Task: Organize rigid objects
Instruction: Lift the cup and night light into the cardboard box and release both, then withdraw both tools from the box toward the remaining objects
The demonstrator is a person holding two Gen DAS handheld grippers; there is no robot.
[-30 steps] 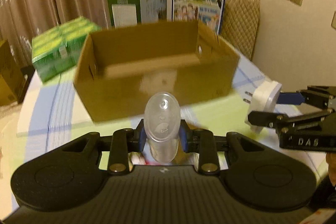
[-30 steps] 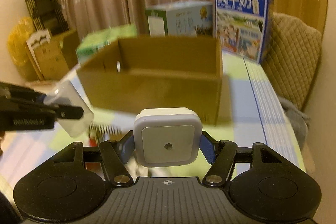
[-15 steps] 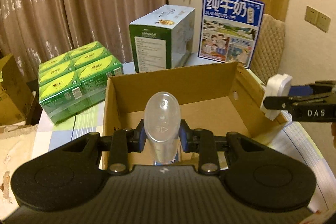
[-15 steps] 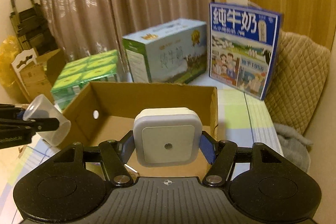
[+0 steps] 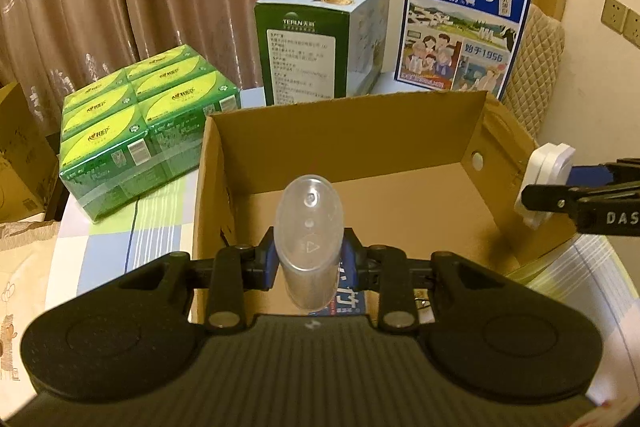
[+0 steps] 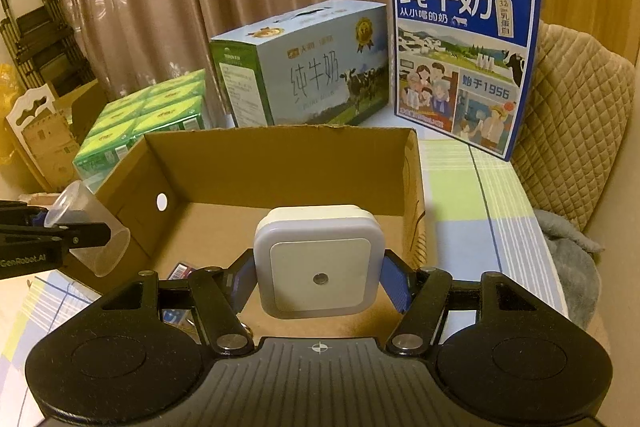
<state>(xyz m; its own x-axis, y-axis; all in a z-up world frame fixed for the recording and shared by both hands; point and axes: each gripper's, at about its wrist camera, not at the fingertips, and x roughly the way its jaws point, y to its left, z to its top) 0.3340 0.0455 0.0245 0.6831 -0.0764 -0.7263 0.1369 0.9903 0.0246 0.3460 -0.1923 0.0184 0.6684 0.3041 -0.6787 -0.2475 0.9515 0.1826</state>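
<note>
Open box (image 5: pixel 472 119) on table (image 5: pixel 160 227); wrapped pack (image 5: pixel 136 131) to its left, two milk cartons (image 5: pixel 320 39) (image 5: pixel 464 23) behind, chair (image 6: pixel 576 115) right.

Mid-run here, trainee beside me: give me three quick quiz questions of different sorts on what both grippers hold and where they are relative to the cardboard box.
1. True or false: the left gripper is shut on a clear plastic cup.
2. What does the right gripper hold? A) blue milk carton B) white plug-in night light C) green tissue pack
3. Fill in: both held items are above the open ____ box.

Key: 1 true; 2 B; 3 cardboard.
</note>
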